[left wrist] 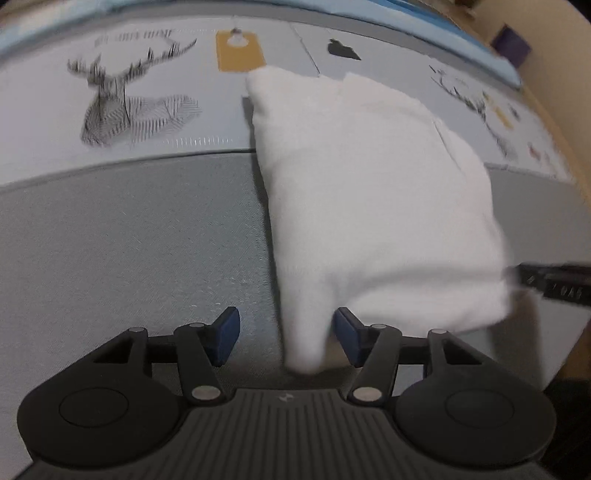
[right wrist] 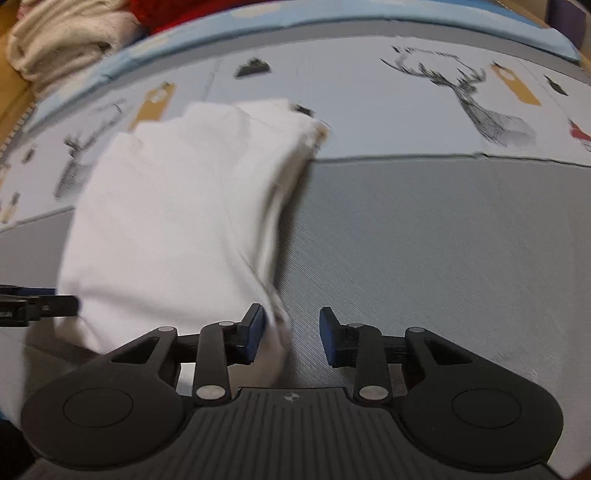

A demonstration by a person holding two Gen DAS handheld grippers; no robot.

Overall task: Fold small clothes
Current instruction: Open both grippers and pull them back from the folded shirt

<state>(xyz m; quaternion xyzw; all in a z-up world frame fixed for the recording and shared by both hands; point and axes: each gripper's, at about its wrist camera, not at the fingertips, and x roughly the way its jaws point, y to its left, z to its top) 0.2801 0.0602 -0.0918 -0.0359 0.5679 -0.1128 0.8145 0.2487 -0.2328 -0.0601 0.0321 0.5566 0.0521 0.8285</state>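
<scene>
One white garment (left wrist: 369, 206) lies on a grey mat (left wrist: 129, 240), blurred by motion, reaching toward 12 o'clock onto a pale printed sheet (left wrist: 44, 110).

The left tongs (left wrist: 287, 338) stand spread, blue pads apart, with a corner of the garment hanging between them nearer the right pad; nothing is pinched. The right tongs (right wrist: 292, 334) are likewise spread, the garment's edge brushing the left pad (right wrist: 256, 332) only. Each view catches the other tool's black tip at the garment's far side.

The sheet shows line-drawn stag heads: one clear at 10 o'clock in the left view (left wrist: 122, 103), another faint at 2 o'clock. Writing sits above the stag but is too blurred to read. Mustard tag shapes (left wrist: 240, 51) and small black marks dot the sheet.

At 11 o'clock in the right view sits a cream folded cloth (right wrist: 66, 33).
</scene>
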